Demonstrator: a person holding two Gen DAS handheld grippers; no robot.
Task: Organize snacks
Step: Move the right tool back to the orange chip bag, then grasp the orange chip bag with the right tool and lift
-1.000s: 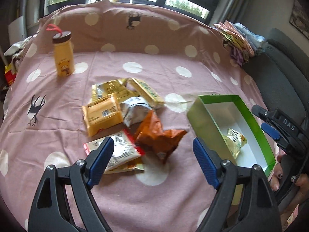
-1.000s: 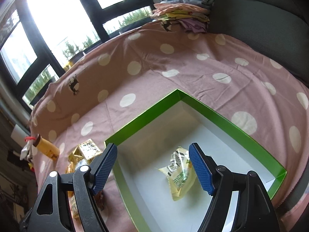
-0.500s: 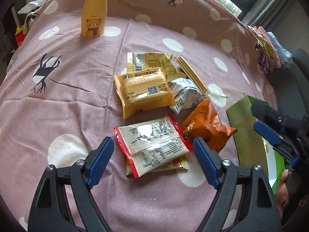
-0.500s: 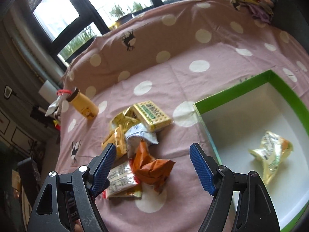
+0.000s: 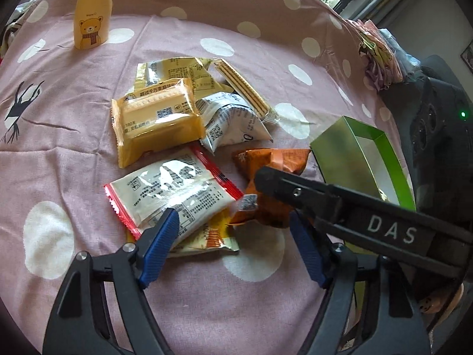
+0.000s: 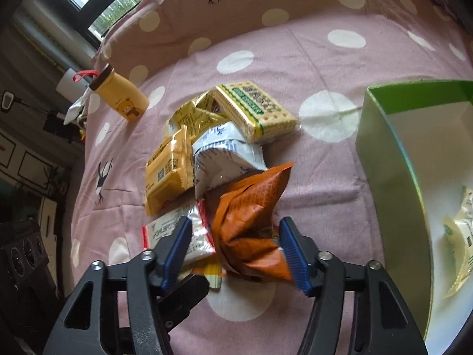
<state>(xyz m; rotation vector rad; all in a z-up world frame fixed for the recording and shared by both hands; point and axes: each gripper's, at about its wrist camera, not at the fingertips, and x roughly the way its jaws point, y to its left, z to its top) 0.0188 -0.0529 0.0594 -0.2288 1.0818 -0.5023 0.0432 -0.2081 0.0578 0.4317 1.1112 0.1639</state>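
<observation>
A pile of snack packets lies on the pink dotted cloth. My right gripper (image 6: 236, 248) is open with its jaws on either side of the crumpled orange packet (image 6: 248, 222); its finger crosses the left wrist view over that packet (image 5: 272, 177). My left gripper (image 5: 233, 242) is open and empty, low over the red-edged white packet (image 5: 174, 192). The green box (image 6: 387, 153) stands to the right and holds one pale yellow packet (image 6: 464, 230). It also shows in the left wrist view (image 5: 348, 151).
A yellow packet (image 5: 156, 121), a grey-white packet (image 5: 233, 121), a wafer pack (image 5: 242, 88) and a gold packet (image 5: 174, 71) lie behind. A yellow bear bottle (image 5: 91, 11) stands far left. Folded cloths (image 5: 381, 56) lie far right by a dark sofa.
My right gripper swung from over the green box to the pile and now straddles the orange packet. My left gripper moved closer and lower over the near packets.
</observation>
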